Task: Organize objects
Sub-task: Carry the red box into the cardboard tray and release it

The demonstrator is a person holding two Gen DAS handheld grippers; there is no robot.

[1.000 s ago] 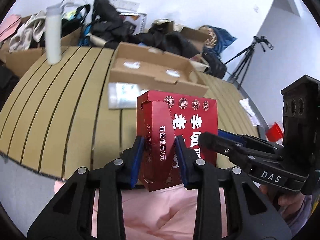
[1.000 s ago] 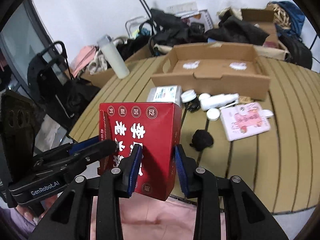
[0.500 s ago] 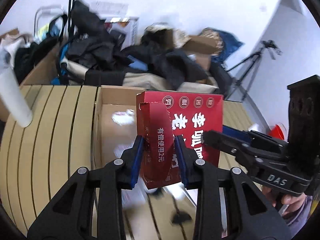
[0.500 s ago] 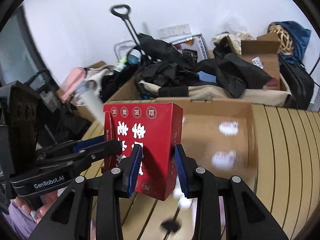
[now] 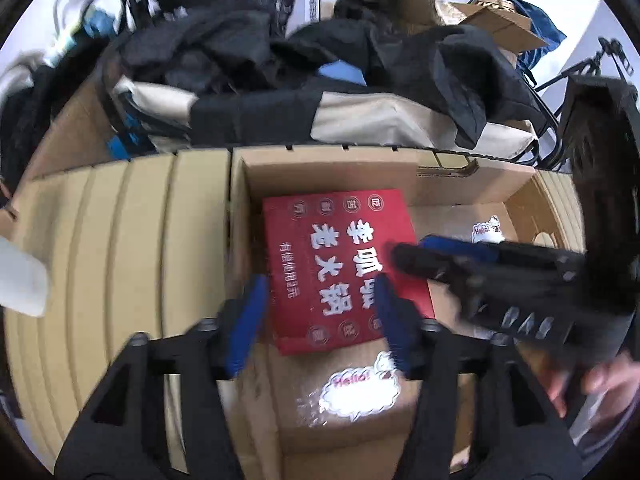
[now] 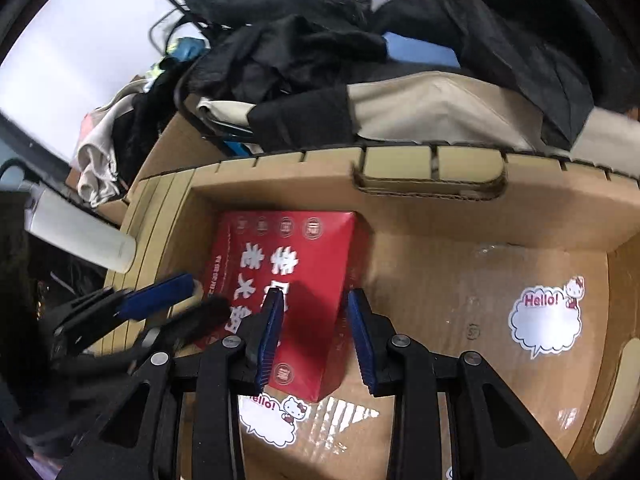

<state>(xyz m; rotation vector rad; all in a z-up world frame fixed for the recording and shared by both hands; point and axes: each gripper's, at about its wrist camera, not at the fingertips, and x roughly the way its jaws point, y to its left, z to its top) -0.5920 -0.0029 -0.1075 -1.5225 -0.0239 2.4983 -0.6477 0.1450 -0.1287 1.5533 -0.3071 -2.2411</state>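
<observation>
The red box (image 5: 340, 240) with white Chinese lettering lies tilted in the left end of the open cardboard box (image 5: 360, 168), over its floor. My left gripper (image 5: 320, 320) straddles the red box's near end; its jaws are opening, and a gap shows at the left pad. In the right wrist view my right gripper (image 6: 316, 328) is shut on the near right corner of the red box (image 6: 296, 240). It enters the left wrist view as the right gripper (image 5: 416, 250) on the box's right side. The left gripper (image 6: 204, 296) shows at left, jaws apart.
"Hello!" stickers (image 6: 544, 320) mark the floor of the cardboard box (image 6: 400, 216), whose right half holds nothing. A white bottle (image 6: 80, 236) stands left of it on the slatted wooden table (image 5: 120, 240). Dark clothes and bags (image 5: 280, 60) pile up behind the table.
Both grippers carried the red box from the table's near edge forward and down into the cardboard box. The left jaws, shut on the box's flap before, have spread apart.
</observation>
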